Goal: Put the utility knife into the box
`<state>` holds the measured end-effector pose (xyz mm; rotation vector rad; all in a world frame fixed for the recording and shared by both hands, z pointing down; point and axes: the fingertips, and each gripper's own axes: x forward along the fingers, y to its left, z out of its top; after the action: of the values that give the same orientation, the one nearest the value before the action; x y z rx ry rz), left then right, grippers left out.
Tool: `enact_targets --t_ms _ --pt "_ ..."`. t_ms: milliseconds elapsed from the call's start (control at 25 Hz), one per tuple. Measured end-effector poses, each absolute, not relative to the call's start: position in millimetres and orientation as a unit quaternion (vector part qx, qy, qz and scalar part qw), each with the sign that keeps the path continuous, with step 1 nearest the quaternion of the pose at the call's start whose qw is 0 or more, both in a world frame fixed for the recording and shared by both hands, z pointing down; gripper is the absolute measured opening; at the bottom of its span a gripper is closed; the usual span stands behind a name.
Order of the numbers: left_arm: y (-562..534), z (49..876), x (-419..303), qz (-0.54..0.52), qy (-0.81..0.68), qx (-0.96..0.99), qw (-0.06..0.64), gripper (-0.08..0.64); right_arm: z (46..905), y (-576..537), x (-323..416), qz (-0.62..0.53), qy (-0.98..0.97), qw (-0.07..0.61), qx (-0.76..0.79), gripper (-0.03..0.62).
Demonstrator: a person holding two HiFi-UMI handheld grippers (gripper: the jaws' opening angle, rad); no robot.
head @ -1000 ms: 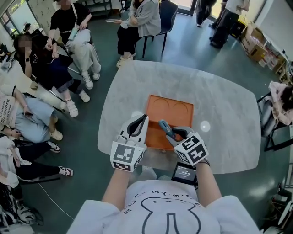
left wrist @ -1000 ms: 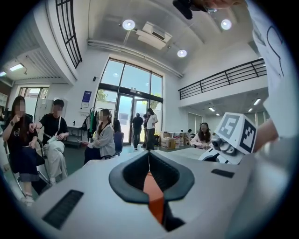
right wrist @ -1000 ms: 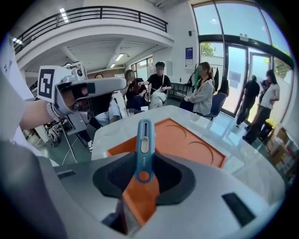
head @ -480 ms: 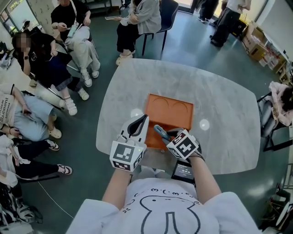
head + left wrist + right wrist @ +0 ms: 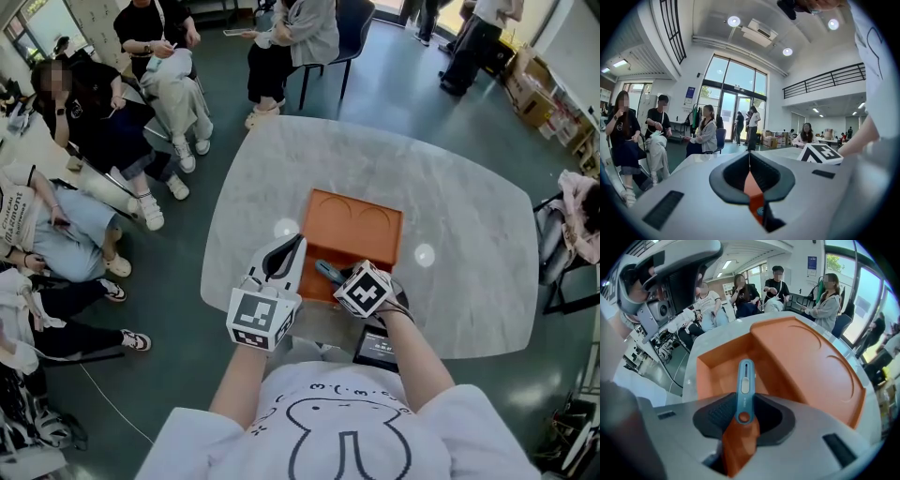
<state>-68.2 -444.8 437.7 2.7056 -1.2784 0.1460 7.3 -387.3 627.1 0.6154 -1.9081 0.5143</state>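
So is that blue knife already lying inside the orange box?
No, the right gripper holds the blue plastic utility knife above the orange box's open compartment.

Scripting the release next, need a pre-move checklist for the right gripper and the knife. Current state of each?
1. Blue plastic utility knife clamped in right gripper: ok.
2. Knife tip over the open compartment of the orange rectangular box: ok.
3. Compartment free of other items where visible: ok.
4. Knife touching the compartment floor: cannot tell.
5. Left gripper shut, empty, beside the box and outside the compartment: ok.
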Motion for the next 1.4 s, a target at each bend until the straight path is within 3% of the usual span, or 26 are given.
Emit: enact_targets --t_ms 320,720,880,1400 --pt "-440 436 -77 0.055 -0.437 0.895 0.070 0.015 644 -390 9 0.214 -0.774 0.539 0.256 0.133" --pt "-435 430 -82 0.049 -0.453 0.887 0.071 0.015 650 -387 8 0.242 -0.775 0.521 0.264 0.138" --pt "-431 428 -84 0.046 -0.459 0.884 0.073 0.015 645 -385 9 0.247 -0.781 0.504 0.274 0.195" --pt "-420 408 -78 0.031 -0.476 0.876 0.069 0.015 579 -391 21 0.255 -0.813 0.408 0.328 0.199"
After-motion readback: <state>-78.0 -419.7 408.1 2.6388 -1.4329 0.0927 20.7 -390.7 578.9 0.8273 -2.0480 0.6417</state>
